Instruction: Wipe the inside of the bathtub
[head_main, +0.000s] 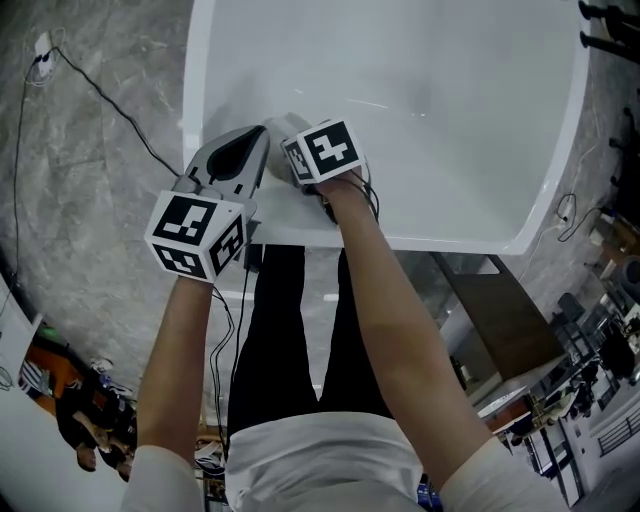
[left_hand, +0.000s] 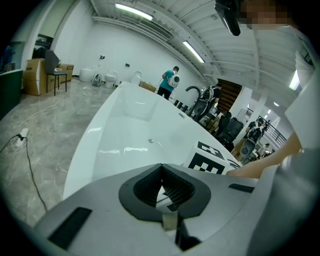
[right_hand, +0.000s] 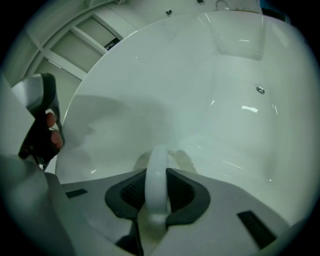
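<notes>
Now right tool (right_hand: 157, 176) pinches white curved handle (right_hand: 159, 159), aimed along bathtub (right_hand: 225, 115) length; left tool (left_hand: 162, 174) pressed together, empty

This looks like a big open test hall, not a home. The bathtub (head_main: 420, 120) stands loose on a stone-look floor (head_main: 90, 200), under ceiling strip lights (left_hand: 134, 11). Cardboard boxes (left_hand: 32, 77) and a trailing cable (head_main: 105, 95) lie about.
</notes>
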